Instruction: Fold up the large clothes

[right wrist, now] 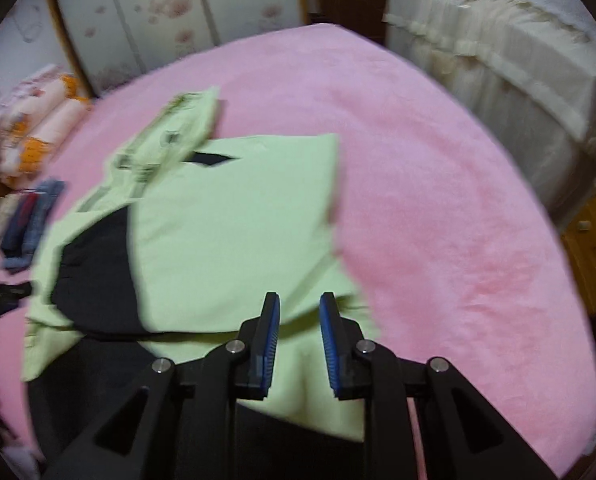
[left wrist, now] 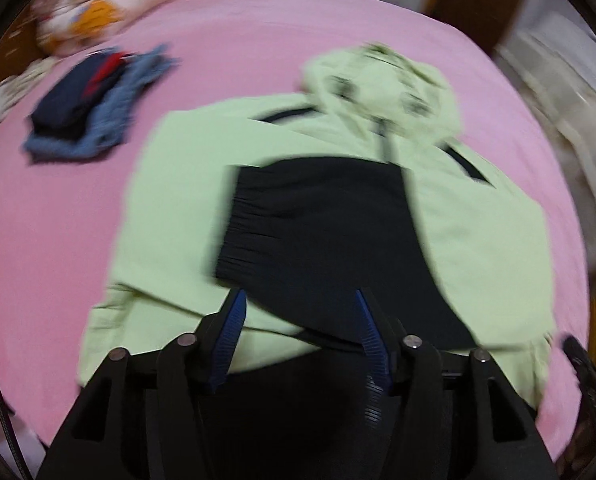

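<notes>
My left gripper point(left wrist: 300, 300) hung with its jaws apart, nothing in them, right over the black panel of the light green hoodie point(left wrist: 178, 208). My right gripper point(right wrist: 298, 304) was parted a bit too, empty, above the hoodie's hem. The hoodie lay half-folded on the pink bedsheet point(right wrist: 438, 200), with a folded clothes pile point(left wrist: 82, 112) further back.

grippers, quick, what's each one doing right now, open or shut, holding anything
Left gripper: open, nothing between its pads, above the green hoodie on the pink bed.
Right gripper: open with a narrower gap, holding nothing, over the hoodie's edge.
</notes>
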Motion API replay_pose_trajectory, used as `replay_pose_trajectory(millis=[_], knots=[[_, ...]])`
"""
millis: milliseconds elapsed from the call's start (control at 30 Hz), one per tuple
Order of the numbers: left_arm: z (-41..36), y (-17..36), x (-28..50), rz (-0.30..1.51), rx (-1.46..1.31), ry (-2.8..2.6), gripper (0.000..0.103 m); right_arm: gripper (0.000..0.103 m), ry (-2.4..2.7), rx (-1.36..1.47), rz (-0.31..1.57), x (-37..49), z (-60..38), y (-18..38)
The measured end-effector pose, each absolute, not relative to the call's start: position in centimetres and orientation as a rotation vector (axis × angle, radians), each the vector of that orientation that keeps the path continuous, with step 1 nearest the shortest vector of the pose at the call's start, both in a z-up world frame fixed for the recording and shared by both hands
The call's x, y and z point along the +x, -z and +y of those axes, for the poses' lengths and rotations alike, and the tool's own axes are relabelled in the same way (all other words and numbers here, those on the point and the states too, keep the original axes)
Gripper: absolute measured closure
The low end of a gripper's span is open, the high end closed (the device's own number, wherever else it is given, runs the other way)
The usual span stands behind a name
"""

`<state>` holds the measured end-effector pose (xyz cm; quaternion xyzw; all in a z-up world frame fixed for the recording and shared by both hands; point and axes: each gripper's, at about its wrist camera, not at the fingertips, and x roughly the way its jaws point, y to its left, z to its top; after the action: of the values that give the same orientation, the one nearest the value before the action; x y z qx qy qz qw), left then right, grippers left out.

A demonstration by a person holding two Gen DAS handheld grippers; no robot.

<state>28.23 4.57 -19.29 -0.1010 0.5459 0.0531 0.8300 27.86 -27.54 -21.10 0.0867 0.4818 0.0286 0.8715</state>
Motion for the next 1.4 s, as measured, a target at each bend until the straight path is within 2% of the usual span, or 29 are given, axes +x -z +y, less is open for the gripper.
replay_pose_trajectory(millis=[33,100,167,200,233,267,400,533,733,933,1033,1167,1400], knots=[[3.2,19.6,28.4,1.175,-0.212,-0.071,0.065,0.083,-0.132,0.216,1.033,28.1,-26.8,21.4],[0.5,20.7,29.3,1.208,-0.190,-0.005,0.083,0.083,-0.273,0.287,1.073,28.8,-25.3,22.2],[-1.9,22.1,30.0,1.241,-0.168,0.042,0.093,0.084,-0.332,0.301,1.084,29.4,-23.4,22.9],[-2.9,22.7,30.4,1.256,-0.174,0.067,0.094,0.087,-0.347,0.299,1.088,29.7,-22.7,23.2],[-3.7,23.4,30.7,1.264,-0.198,0.094,0.094,0.097,-0.369,0.303,1.089,30.0,-22.1,23.7],[-4.3,24.0,31.0,1.268,-0.225,0.114,0.094,0.103,-0.395,0.314,1.099,30.5,-21.5,24.4],[-5.5,26.6,32.5,1.314,-0.219,0.078,0.094,0.103,-0.427,0.336,1.158,32.2,-20.3,27.1],[-3.3,27.7,33.1,1.297,-0.215,0.000,0.095,0.103,-0.406,0.375,1.218,33.1,-21.2,29.3],[3.8,27.4,32.8,1.256,-0.139,-0.216,0.096,0.103,-0.196,0.232,1.162,32.9,-26.3,28.0],[8.5,27.0,33.1,1.243,-0.251,-0.289,0.100,0.103,-0.076,0.302,1.147,32.9,-32.4,27.9],[7.6,26.2,33.4,1.235,-0.256,-0.306,0.099,0.103,-0.108,0.225,1.103,33.2,-31.1,26.6],[5.2,24.6,34.0,1.193,-0.406,-0.142,0.099,0.103,-0.295,0.317,1.054,33.6,-28.5,25.1],[-0.8,27.4,37.7,1.260,-0.442,0.011,0.099,0.103,-0.561,0.383,1.189,37.2,-19.4,29.4]])
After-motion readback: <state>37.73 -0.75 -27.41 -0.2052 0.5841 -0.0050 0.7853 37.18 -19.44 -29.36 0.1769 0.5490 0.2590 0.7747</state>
